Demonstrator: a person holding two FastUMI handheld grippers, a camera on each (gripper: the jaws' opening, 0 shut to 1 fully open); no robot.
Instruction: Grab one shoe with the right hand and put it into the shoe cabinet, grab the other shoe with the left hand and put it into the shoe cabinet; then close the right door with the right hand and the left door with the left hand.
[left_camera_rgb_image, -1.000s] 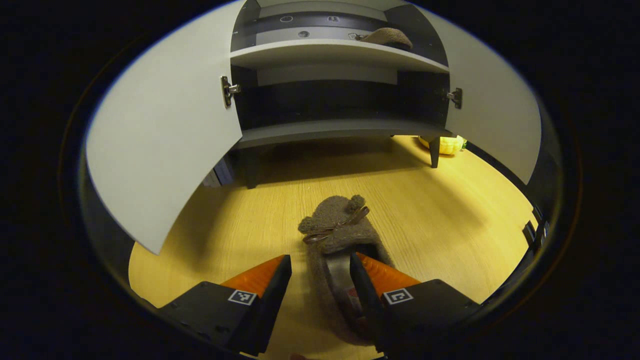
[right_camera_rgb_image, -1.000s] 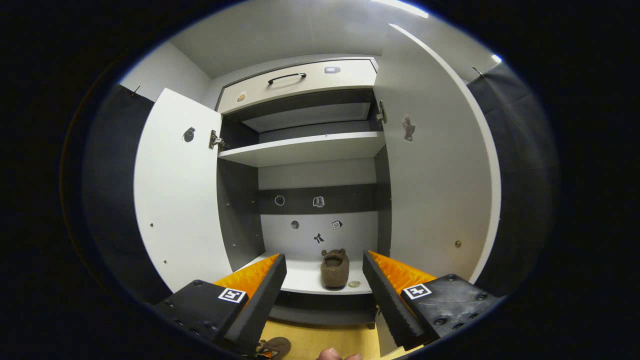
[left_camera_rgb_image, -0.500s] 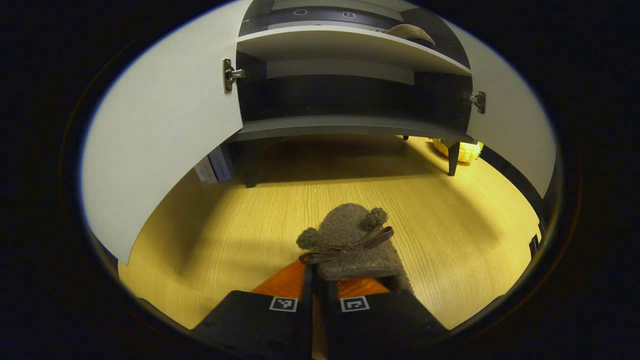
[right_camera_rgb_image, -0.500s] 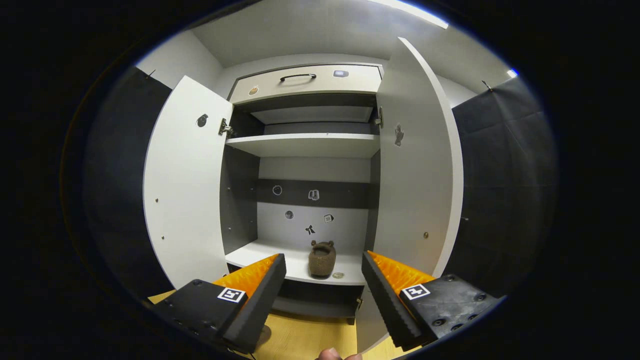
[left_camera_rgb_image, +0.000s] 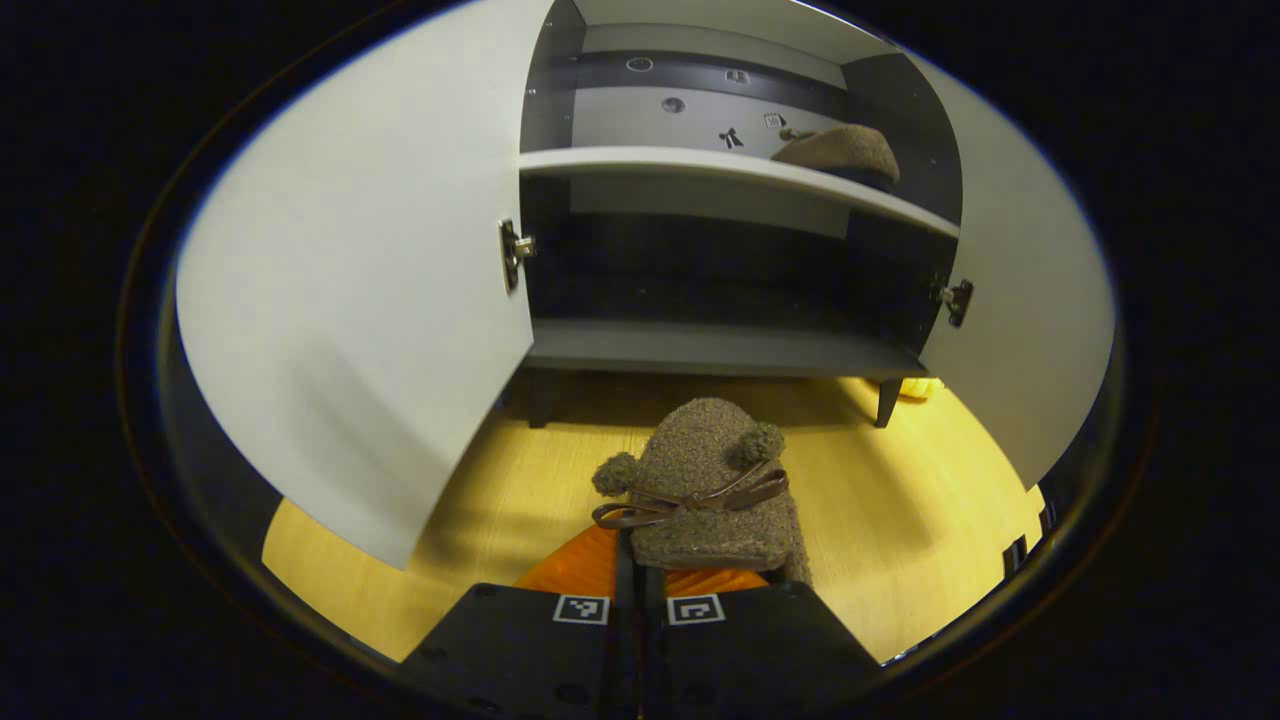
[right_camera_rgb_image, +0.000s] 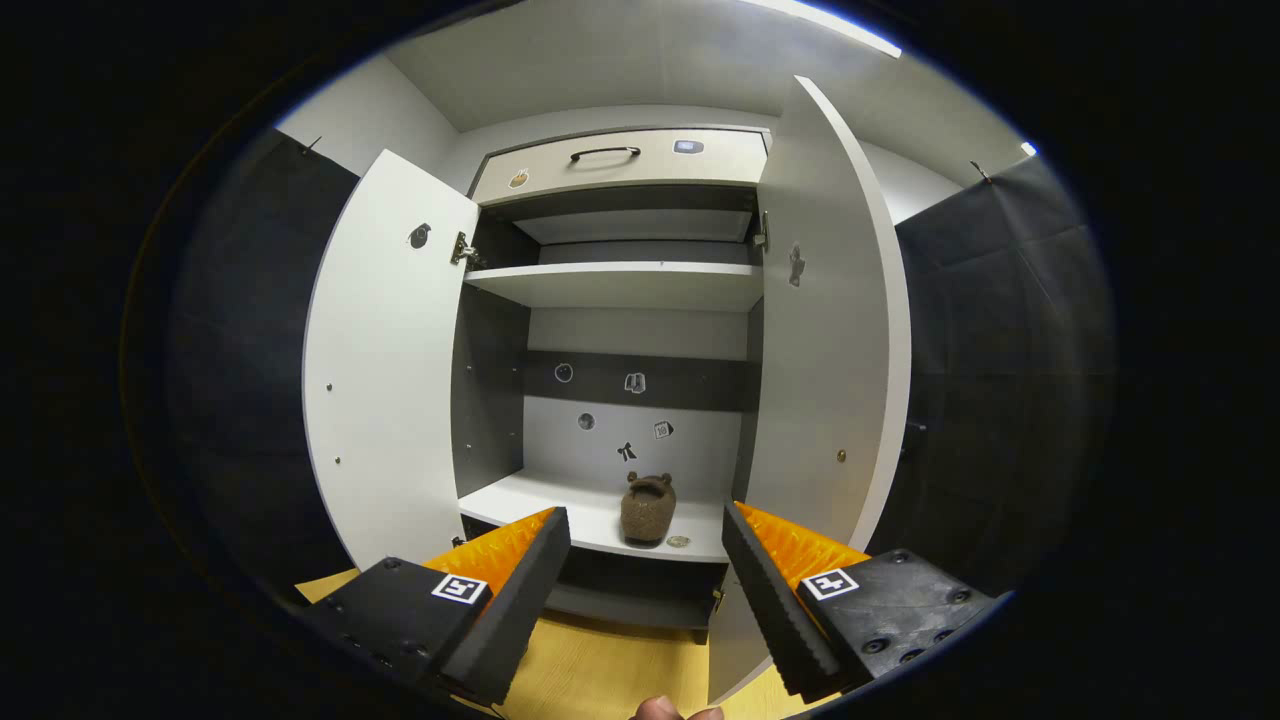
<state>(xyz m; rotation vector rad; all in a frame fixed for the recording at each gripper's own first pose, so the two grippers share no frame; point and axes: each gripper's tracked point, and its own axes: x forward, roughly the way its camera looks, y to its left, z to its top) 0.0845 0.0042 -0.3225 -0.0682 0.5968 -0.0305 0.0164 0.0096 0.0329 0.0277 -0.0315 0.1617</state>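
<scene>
In the left gripper view my left gripper is shut on the heel of a brown fuzzy shoe with two pompoms and a bow, held above the wooden floor in front of the shoe cabinet. The other brown shoe rests on the cabinet's white shelf, at its right side. In the right gripper view my right gripper is open and holds nothing, some way back from the cabinet, with that same shoe on the shelf straight ahead. Both doors stand open.
The left door and right door swing out toward me. A drawer with a dark handle tops the cabinet. An upper shelf is bare. A yellow object lies by the cabinet's right leg. A fingertip shows at the bottom.
My left gripper closed on the shoe's heel and lifted it off the floor toward the cabinet. My right gripper drew back from the cabinet, still open.
</scene>
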